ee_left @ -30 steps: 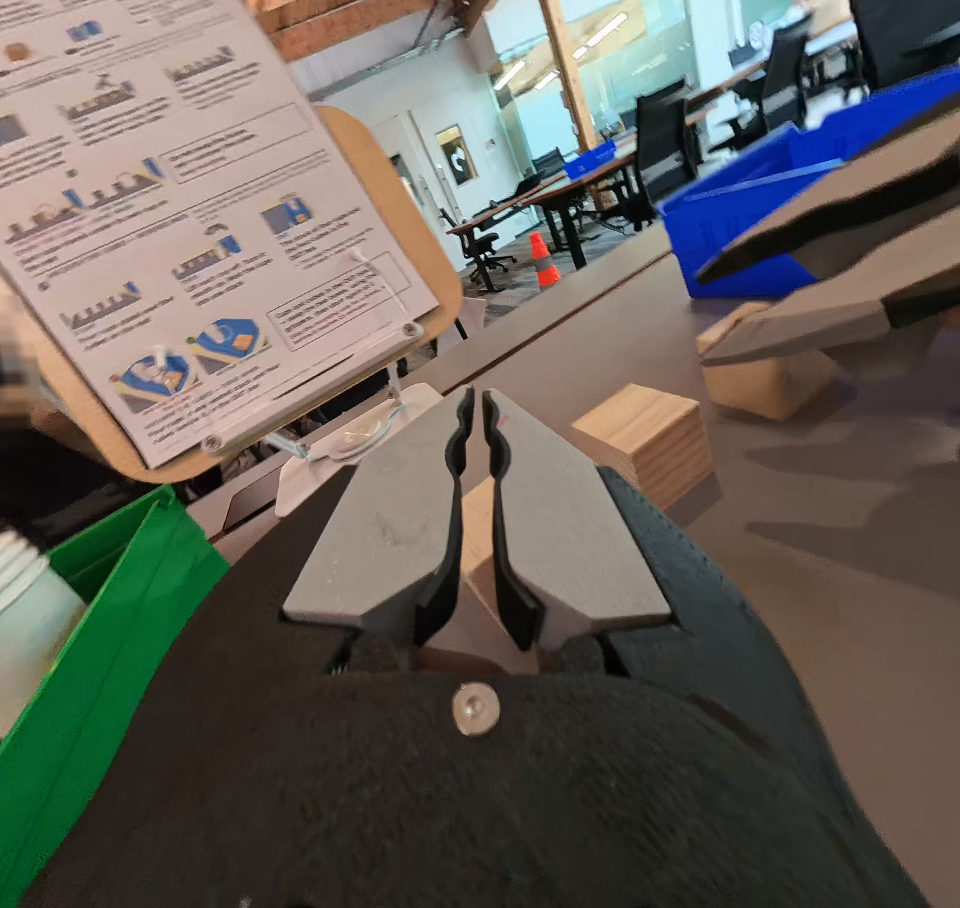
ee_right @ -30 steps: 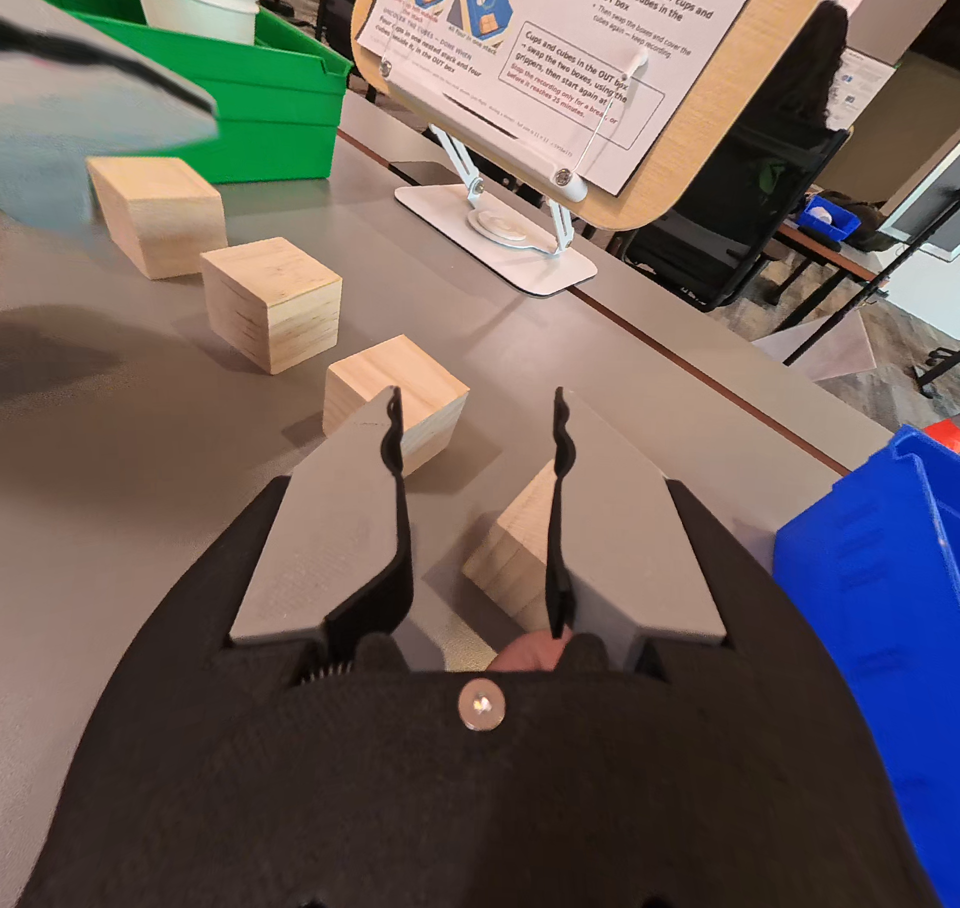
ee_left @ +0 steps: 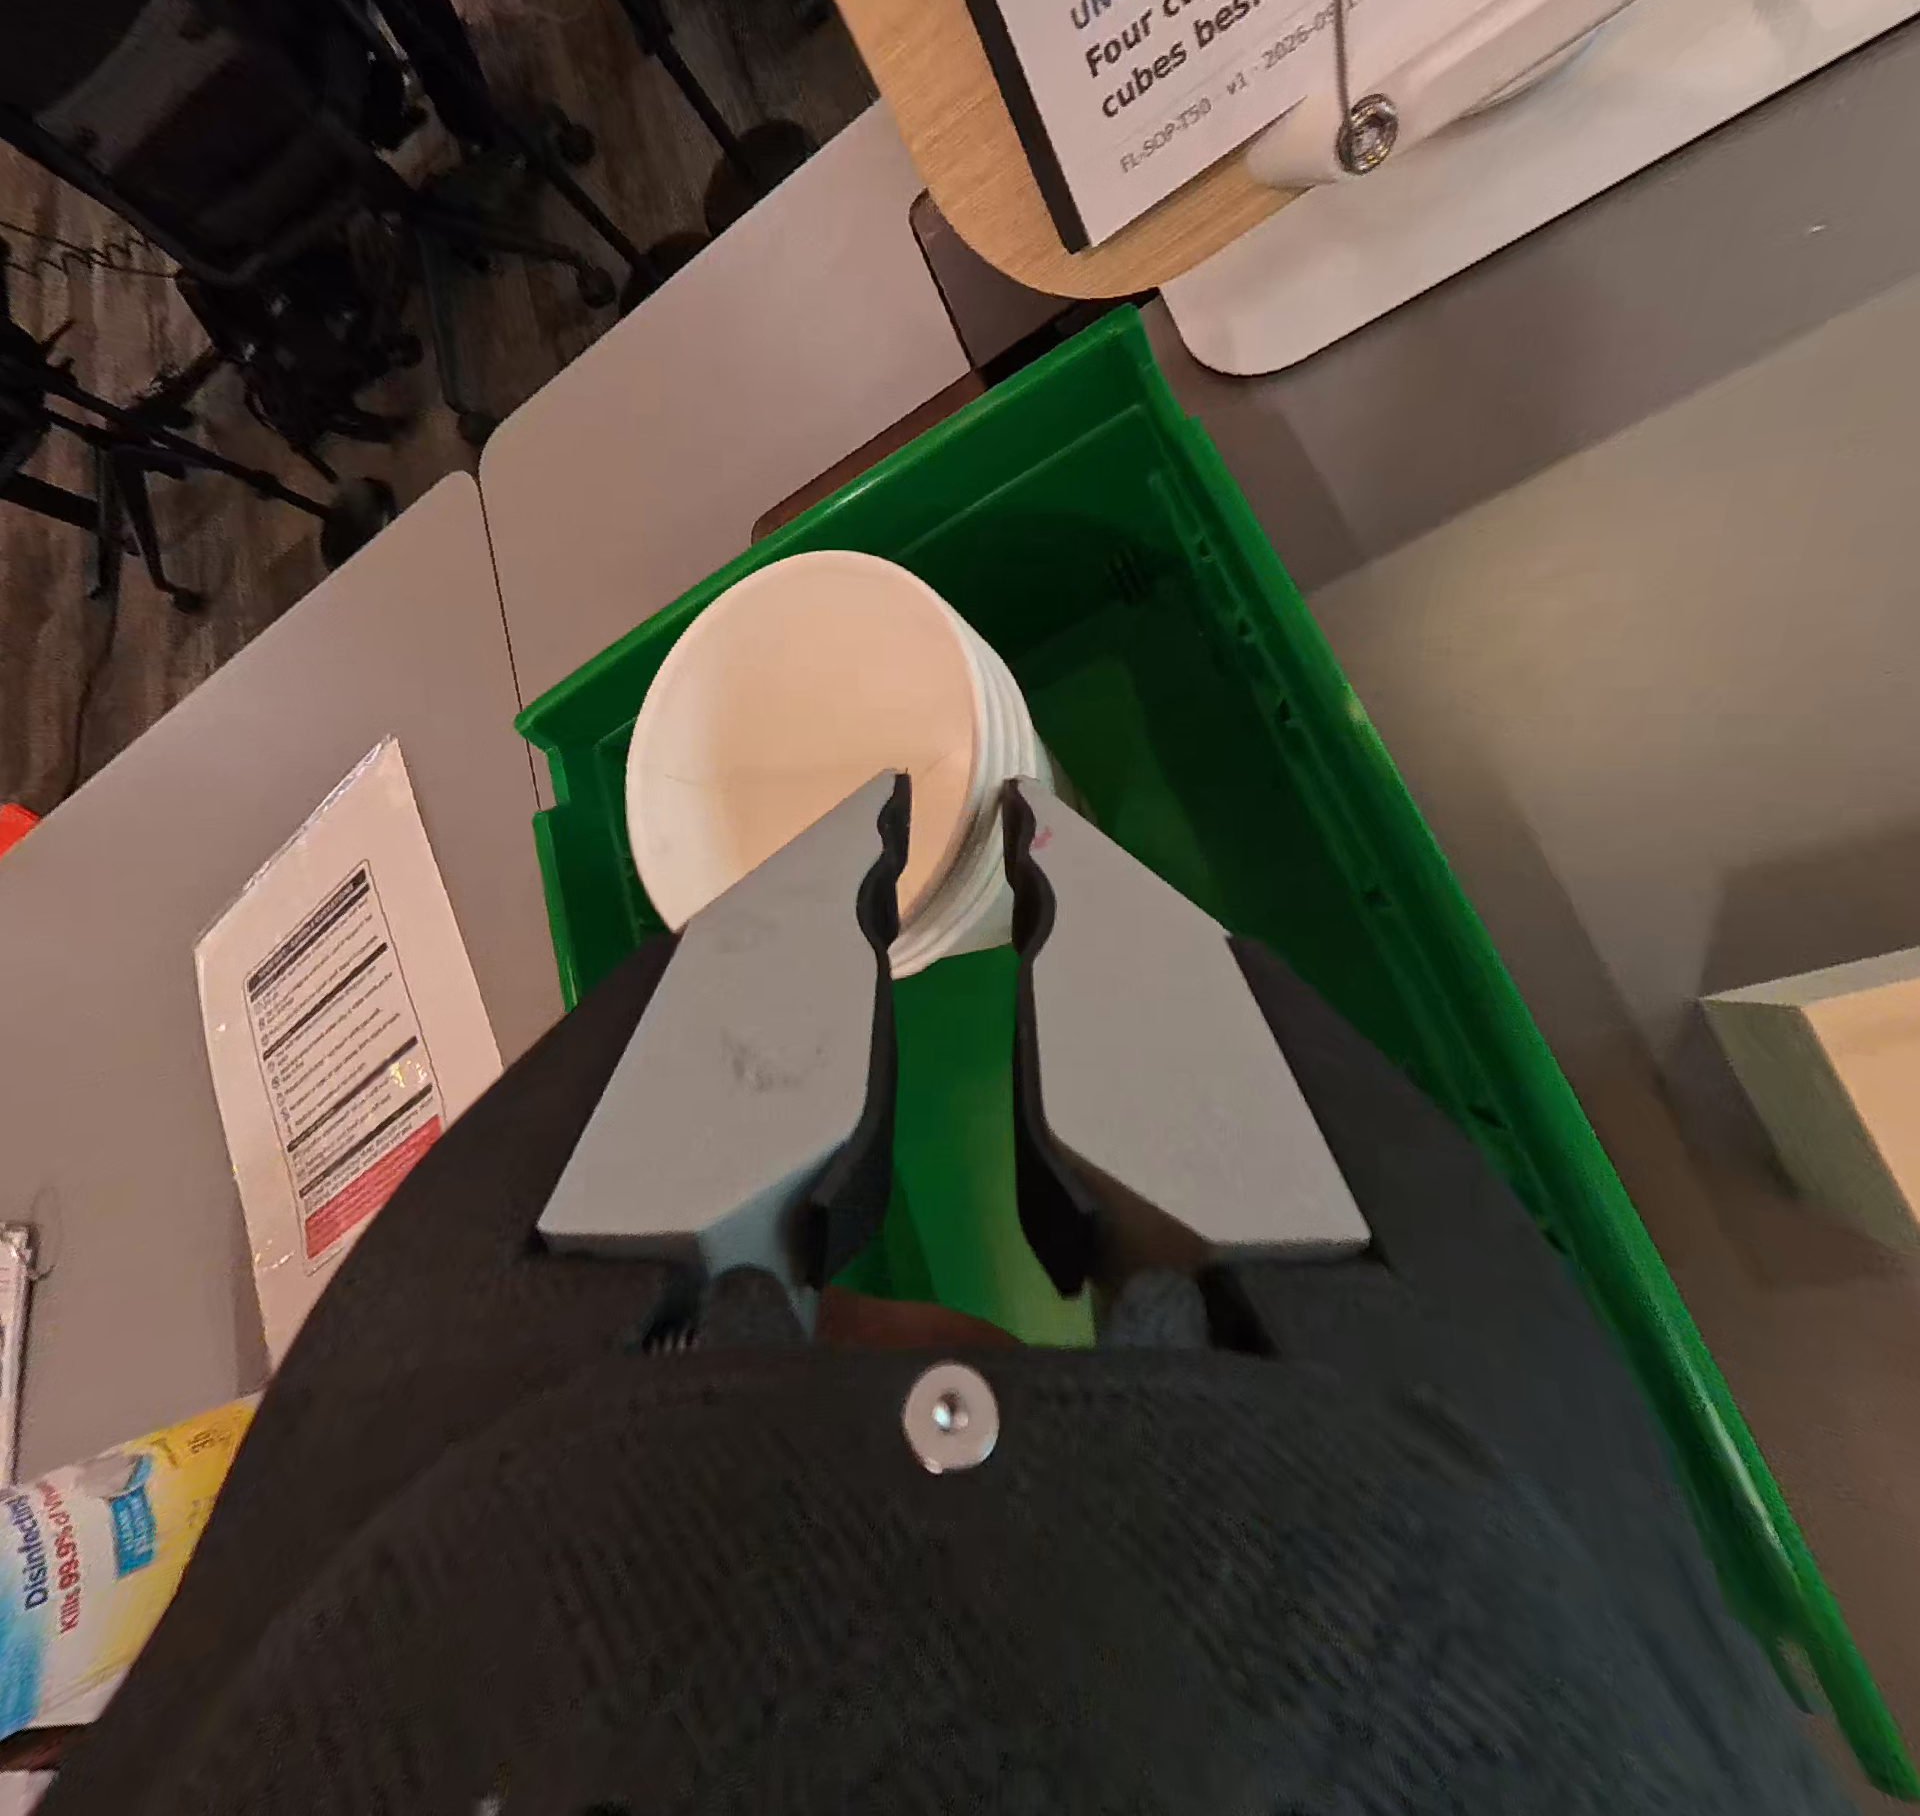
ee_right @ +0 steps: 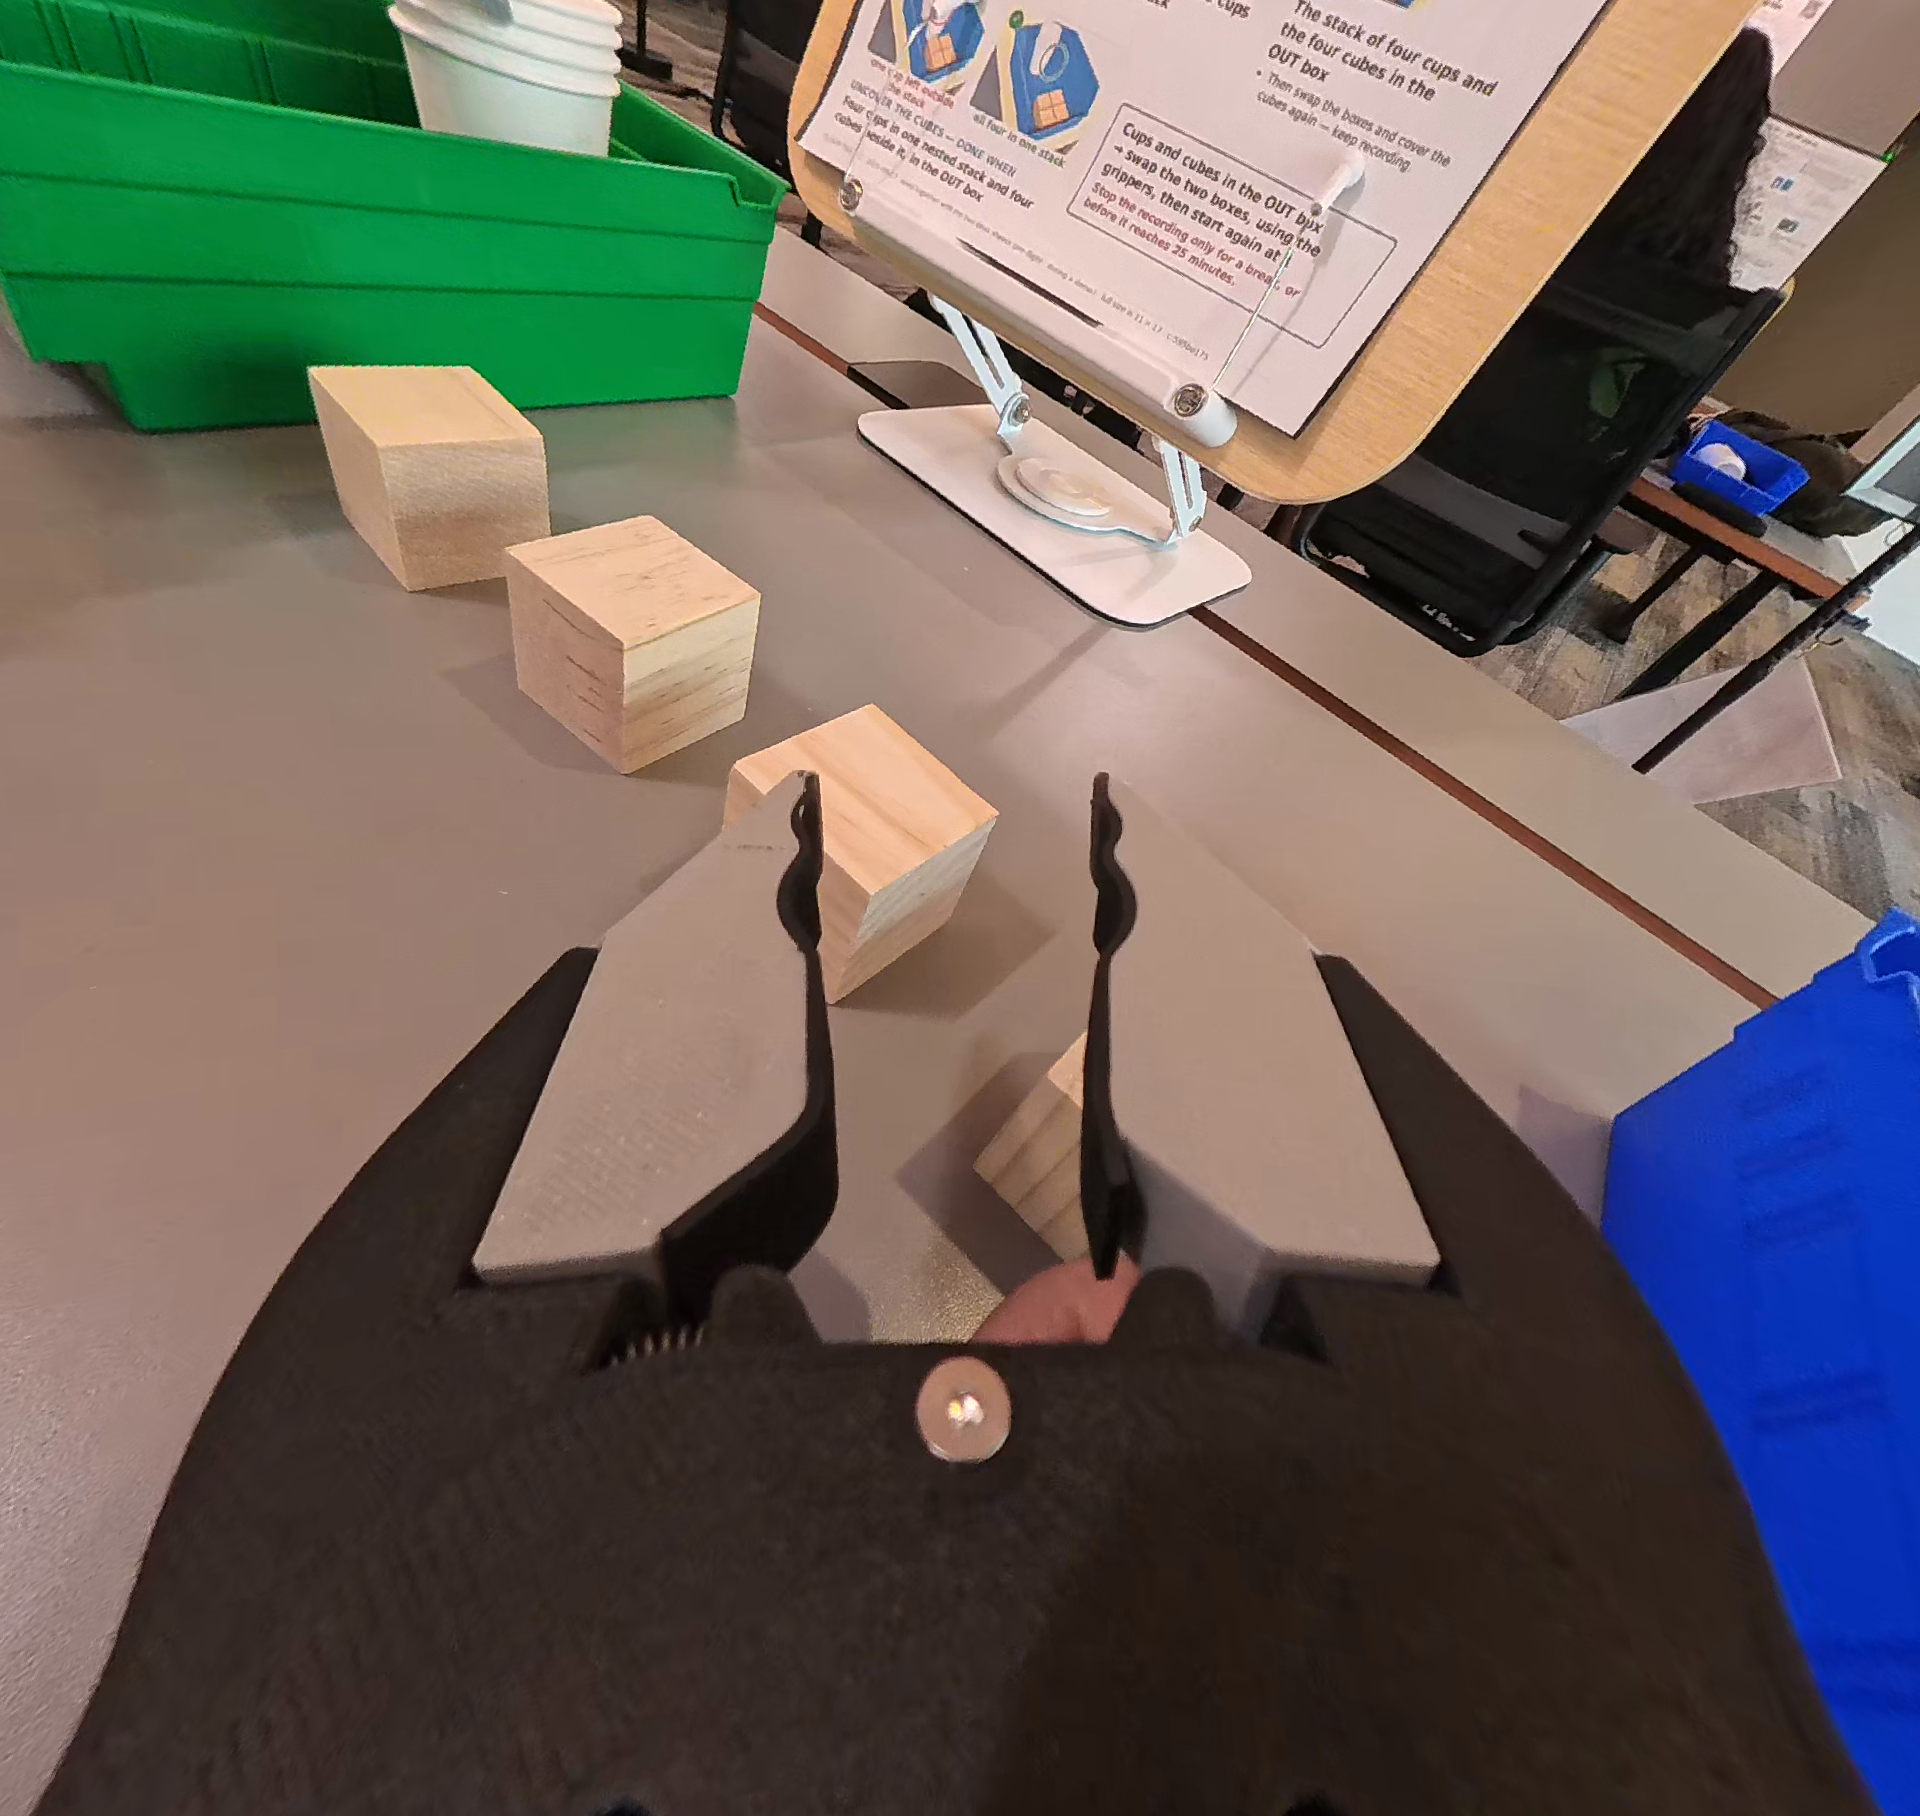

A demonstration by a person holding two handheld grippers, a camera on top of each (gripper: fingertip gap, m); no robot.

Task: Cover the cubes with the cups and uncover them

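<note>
A stack of white paper cups [ee_left: 800, 717] stands in the green bin [ee_left: 1299, 727]. My left gripper [ee_left: 956, 795] is over the bin, open by a narrow gap. One finger is inside the top cup and the other outside the rims, with the near rim of the stack between them. The right wrist view shows it at the cups [ee_right: 509, 73] too. My right gripper [ee_right: 951, 800] is open and empty, low over the grey table. Three wooden cubes [ee_right: 426, 467] [ee_right: 634, 639] [ee_right: 894, 831] lie in a row ahead of it. Another cube [ee_right: 1039, 1153] lies partly hidden under its right finger.
A board with an instruction sheet [ee_right: 1195, 104] stands on a white stand at the table's far edge. A blue bin [ee_right: 1787, 1351] is close on the right. In the left wrist view a cube [ee_left: 1829, 1091] lies right of the green bin, and a laminated sheet [ee_left: 332, 1039] lies on the left.
My left gripper has swung from above the cubes to the green bin, and its jaws went from shut to open around the cup rim. My right gripper has barely moved.
</note>
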